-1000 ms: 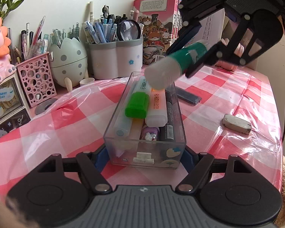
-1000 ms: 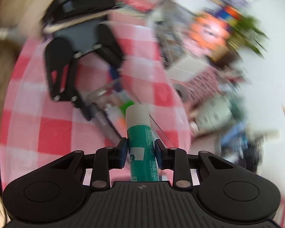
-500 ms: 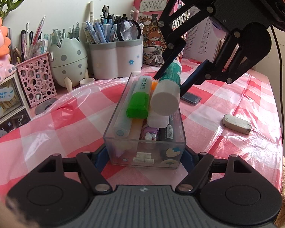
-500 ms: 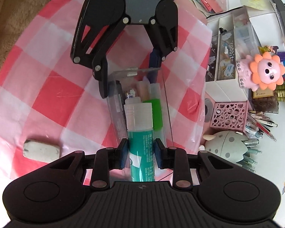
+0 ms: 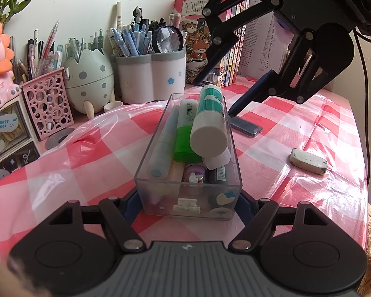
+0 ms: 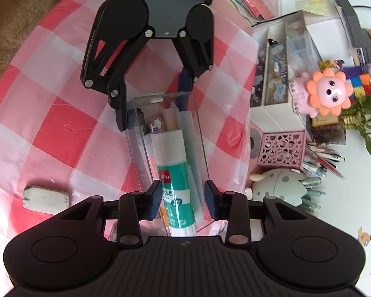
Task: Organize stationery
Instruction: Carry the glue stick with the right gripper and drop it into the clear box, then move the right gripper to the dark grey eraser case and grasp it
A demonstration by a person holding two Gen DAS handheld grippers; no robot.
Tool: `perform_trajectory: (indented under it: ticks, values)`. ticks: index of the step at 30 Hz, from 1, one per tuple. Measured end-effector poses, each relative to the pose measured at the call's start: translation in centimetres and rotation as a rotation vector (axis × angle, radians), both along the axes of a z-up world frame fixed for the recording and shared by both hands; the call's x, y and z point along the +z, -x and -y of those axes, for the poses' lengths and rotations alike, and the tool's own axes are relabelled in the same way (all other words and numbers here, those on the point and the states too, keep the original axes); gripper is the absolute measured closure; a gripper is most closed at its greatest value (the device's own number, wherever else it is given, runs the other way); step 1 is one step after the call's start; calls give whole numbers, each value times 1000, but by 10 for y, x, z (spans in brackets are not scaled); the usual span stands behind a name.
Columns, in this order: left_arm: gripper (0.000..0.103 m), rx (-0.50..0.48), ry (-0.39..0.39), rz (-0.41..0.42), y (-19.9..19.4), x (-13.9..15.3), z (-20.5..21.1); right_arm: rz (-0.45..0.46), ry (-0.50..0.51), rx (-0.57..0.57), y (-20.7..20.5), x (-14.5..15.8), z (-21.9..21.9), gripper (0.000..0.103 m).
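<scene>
Now the glue stick [image 6: 175,173] lies atop the clear box [image 5: 146,163]; right hand-held gripper [image 6: 183,199] opening, pads clear. Left hand-held gripper [image 5: 188,206] clamps box. Eraser [image 5: 308,161] remains on surface.

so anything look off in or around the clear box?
Glue stick lies tilted atop the other pens, poking above the clear box rim, not settled. An eraser lies loose on the tablecloth.

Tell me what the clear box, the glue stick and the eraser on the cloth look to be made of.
Clear box: rigid transparent plastic, probably acrylic; the pens show through its glossy, sharp-edged walls.
Glue stick: smooth plastic tube with a printed green and white label and a matte white cap.
Eraser: soft-looking white rubber or vinyl, matte, with grey smudges and rounded, worn corners.
</scene>
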State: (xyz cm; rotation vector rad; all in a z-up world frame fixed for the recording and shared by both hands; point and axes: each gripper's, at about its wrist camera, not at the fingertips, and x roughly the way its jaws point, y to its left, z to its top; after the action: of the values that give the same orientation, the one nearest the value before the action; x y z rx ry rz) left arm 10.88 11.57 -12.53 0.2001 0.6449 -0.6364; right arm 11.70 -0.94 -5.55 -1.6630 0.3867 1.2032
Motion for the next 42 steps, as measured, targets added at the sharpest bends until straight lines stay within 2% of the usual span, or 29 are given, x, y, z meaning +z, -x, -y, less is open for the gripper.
perform_trajectory:
  ticks: [9,16,22,33,37,42]
  values:
    - [51,0,0,0,0,0,0,-27,-152,-133,-1,11,19,51]
    - [51,0,0,0,0,0,0,-48,-327,-330,-7,12,46,41]
    - [51,0,0,0,0,0,0,-78,-446,-492,-9,4,65,37]
    - [51,1,0,1,0,0,0,-130,-527,-676,-8,-14,75,31]
    - [51,1,0,1,0,0,0,-217,-591,-830,-18,-20,78,31]
    - [51,1,0,1,0,-1,0,-257,-667,-1024,-31,-29,84,28]
